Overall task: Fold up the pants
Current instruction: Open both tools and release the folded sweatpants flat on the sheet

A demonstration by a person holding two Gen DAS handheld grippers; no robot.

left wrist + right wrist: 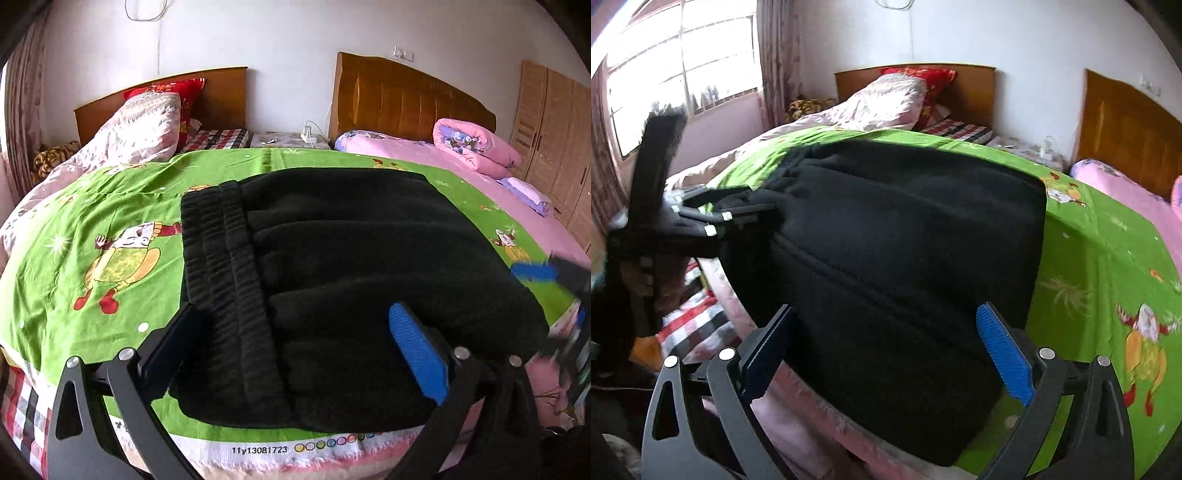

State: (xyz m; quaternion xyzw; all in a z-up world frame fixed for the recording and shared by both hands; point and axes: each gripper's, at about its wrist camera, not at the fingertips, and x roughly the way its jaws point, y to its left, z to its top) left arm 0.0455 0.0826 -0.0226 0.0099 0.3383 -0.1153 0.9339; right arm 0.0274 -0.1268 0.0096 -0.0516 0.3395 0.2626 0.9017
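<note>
The black pants (pixel 351 240) lie folded into a thick block on the green cartoon sheet (pixel 92 221), with the ribbed waistband at the left. My left gripper (pixel 291 310) hangs over the near edge of the block, open wide, its blue pads clear of the cloth. In the right wrist view the same pants (pixel 905 221) fill the middle. My right gripper (pixel 886 310) stands open over their near right end and holds nothing. The left gripper (pixel 753 205) shows blurred at the waistband end. The right gripper (pixel 557 295) appears blurred at the right edge.
The sheet covers the foot of two beds pushed together. Pink bedding (pixel 424 155) and a folded pink quilt (pixel 476 144) lie at the far right, and a pale quilt (pixel 140 129) at the far left. A wooden wardrobe (pixel 554 129) stands to the right, and a window (pixel 683 62) to the left.
</note>
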